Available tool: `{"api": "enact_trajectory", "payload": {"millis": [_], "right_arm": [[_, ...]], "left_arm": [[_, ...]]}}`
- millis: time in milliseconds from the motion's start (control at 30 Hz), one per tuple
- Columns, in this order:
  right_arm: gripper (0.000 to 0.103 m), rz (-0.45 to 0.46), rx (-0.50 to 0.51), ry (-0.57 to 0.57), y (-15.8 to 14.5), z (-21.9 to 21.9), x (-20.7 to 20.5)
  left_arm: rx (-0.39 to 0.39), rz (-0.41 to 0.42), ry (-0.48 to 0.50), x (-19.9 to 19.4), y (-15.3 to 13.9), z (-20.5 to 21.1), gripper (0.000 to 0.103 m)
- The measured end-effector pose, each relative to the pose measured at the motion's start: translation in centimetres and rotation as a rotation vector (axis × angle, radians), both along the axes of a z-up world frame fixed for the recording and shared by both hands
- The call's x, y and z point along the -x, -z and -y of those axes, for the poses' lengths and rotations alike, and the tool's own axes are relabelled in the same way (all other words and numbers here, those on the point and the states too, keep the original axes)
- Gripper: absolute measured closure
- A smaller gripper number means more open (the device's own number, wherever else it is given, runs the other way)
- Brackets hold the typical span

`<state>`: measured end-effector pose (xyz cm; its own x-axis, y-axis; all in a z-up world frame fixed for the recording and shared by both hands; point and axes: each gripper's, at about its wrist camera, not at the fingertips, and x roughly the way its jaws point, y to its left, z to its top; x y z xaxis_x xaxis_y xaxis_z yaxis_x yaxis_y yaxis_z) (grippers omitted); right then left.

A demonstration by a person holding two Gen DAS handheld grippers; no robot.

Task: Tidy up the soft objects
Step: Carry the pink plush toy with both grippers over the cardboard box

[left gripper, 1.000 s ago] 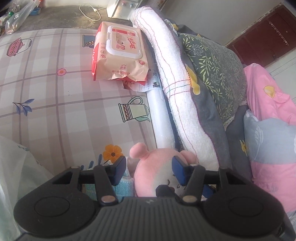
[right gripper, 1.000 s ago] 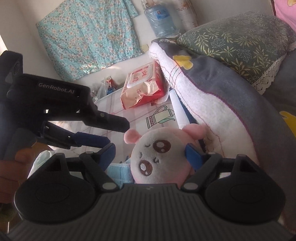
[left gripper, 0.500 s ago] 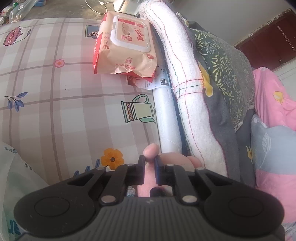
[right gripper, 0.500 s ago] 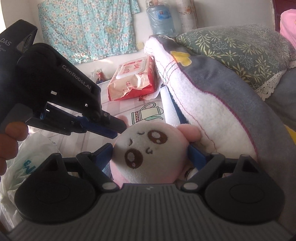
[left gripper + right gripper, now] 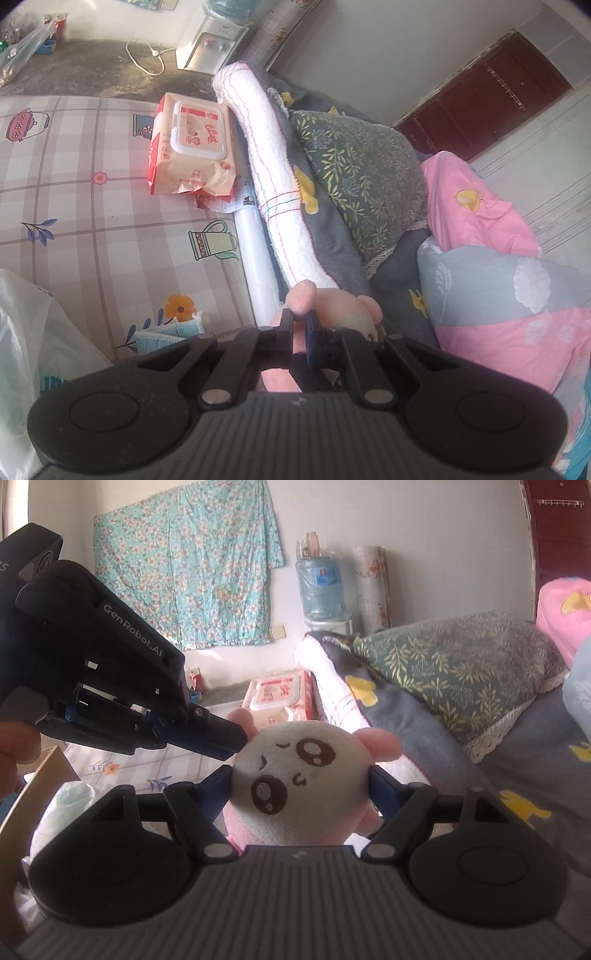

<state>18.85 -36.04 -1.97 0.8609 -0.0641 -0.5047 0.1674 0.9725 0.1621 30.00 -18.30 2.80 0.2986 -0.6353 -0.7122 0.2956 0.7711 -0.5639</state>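
A pink plush toy with a white face and brown eyes is held up in the air between both grippers. My right gripper is shut on the sides of its head. My left gripper is shut on one pink ear; it also shows in the right wrist view, coming in from the left. In the left wrist view the toy's body is mostly hidden behind the gripper. A green leaf-print pillow and a rolled white towel lie on the bed.
A pack of wet wipes lies on the checked sheet. A pink and grey quilt is at the right. A white plastic bag and a blue cloth are at the lower left. A water dispenser stands by the wall.
My left gripper closed onto the toy's ear. The right gripper closed on its head, and both lifted the toy up off the bed.
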Motion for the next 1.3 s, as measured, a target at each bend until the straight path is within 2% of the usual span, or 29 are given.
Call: {"api": "enact_trajectory", "payload": {"millis": [200,367,533,700,833,967,1100,1300], "right_arm": [[0.025,0.094,-0.03,-0.047,-5.5,-3.1,3.7],[0.025,0.144,-0.064,-0.137,-9.3,-7.5,5.7],[0.025,0.157,-0.153,-0.291,-12.2,-13.7,6.4],[0.025,0.112,-0.252,-0.491,-14.5,-23.2,6.2],[0.025,0.03,-0.315,-0.641,-14.7,-31.8,4.8],[0.025,-0.077,-0.329,-0.728,-12.9,-39.9,3.4],[0.025,-0.193,-0.309,-0.751,-9.1,-47.3,2.0],[0.025,-0.346,-0.333,-0.705,-3.1,-51.3,-0.3]], "left_arm": [[0.064,0.088,-0.02,4.4,-5.5,-4.7,0.096],[0.09,0.162,-0.082,8.3,-9.3,-10.5,0.096],[0.104,0.233,-0.212,12.5,-12.3,-19.1,0.096],[0.071,0.293,-0.376,16.4,-13.4,-28.0,0.096],[0.03,0.282,-0.524,18.5,-12.6,-35.7,0.096],[-0.03,0.208,-0.633,18.1,-9.8,-41.6,0.096],[-0.087,0.122,-0.695,16.3,-5.8,-45.2,0.096],[-0.138,0.004,-0.715,13.6,-0.1,-47.6,0.096]]}}
